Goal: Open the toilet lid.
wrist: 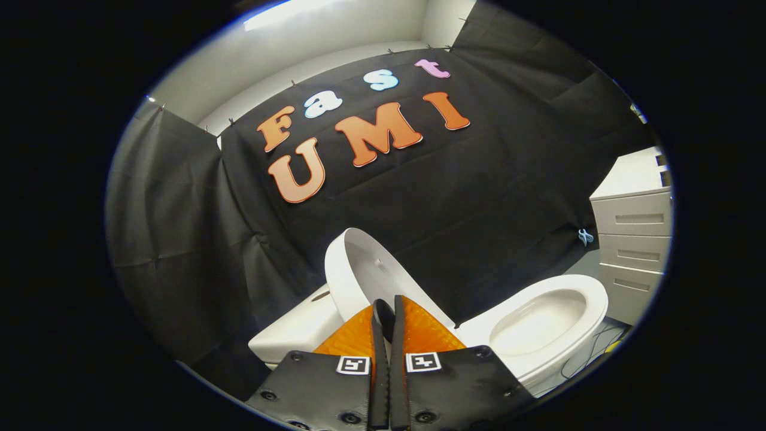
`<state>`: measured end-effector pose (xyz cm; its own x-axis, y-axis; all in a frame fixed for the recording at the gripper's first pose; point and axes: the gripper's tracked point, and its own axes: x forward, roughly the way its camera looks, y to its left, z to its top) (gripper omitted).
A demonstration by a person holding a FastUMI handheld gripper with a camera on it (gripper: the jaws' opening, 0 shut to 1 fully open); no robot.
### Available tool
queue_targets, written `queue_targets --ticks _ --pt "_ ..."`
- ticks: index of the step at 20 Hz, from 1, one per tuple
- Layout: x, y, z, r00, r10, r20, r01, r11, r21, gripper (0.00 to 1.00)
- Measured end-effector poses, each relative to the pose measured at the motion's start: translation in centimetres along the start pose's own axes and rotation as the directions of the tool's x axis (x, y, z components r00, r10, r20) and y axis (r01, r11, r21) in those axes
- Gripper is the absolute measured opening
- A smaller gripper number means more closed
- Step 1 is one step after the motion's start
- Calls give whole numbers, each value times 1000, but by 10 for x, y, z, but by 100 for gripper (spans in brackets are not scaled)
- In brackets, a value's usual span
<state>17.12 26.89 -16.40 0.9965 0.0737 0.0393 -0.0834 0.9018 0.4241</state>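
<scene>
- The booth is hung with black cloth (491, 197) along its back and side, with pale wall above it, and a white chest of drawers (633, 239) stands off to the right of the toilet.
- The white ceramic toilet (574, 344) sits low in the scene, tilted in this view; its oval seat ring and bowl (538, 323) lie open to the right of the fingers.
- The white oval plastic toilet lid (374, 278) stands raised on edge, leaning back toward the white tank (296, 329), its inner face turned toward the bowl.
- The gripper (386, 311) has its two fingers drawn nearly together, with a slim dark gap between the tips and nothing seen pressed between them.
- The lid rises just ahead of and beyond the fingertips; whether the tips touch its lower edge cannot be told.
- Its long axis runs up and away from the fingers, slanting toward the cloth.
- Judging from how it stands, the lid looks already open, so what remains seems to be drawing the gripper back without nudging it forward off its rest.
</scene>
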Motion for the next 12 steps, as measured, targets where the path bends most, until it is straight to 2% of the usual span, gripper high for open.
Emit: queue_targets --ticks 12 --pt "0 16 -9 1000 3 -4 -3 997 -73 9"
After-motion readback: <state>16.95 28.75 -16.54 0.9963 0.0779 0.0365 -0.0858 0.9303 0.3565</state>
